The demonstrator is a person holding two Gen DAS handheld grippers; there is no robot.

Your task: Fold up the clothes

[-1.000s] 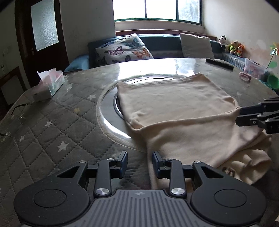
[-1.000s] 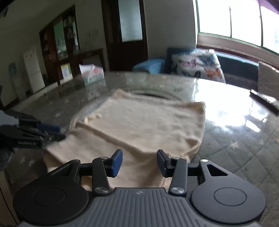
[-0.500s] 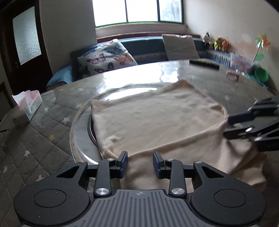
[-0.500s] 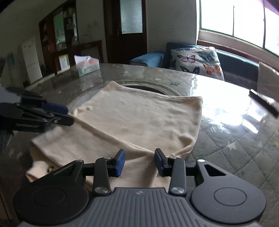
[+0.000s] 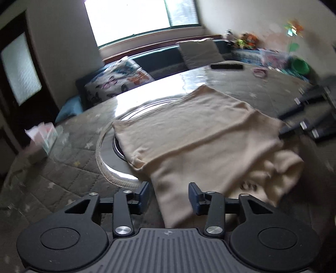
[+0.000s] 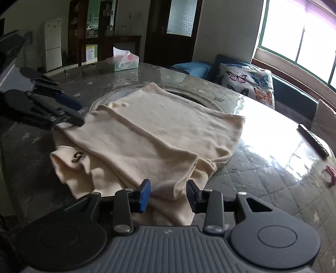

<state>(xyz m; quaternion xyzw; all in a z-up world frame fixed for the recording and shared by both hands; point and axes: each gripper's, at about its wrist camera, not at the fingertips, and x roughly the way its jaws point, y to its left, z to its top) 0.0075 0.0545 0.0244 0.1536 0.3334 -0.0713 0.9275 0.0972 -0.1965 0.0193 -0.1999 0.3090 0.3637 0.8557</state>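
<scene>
Cream shirt [image 6: 159,130] folded on desk [image 6: 262,168]; right tool [image 6: 168,196] open over near hem, left tool [image 6: 69,117] at far corner.

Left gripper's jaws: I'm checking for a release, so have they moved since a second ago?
Yes. The left gripper has just been opening: its jaws stand wider apart over the cream garment's near edge, with cloth seen between them but neither pad touching it.

A bright window [image 5: 134,19] is set above a blue bench [image 5: 159,59]; a dark door [image 6: 174,27] is seen well left of it.
</scene>
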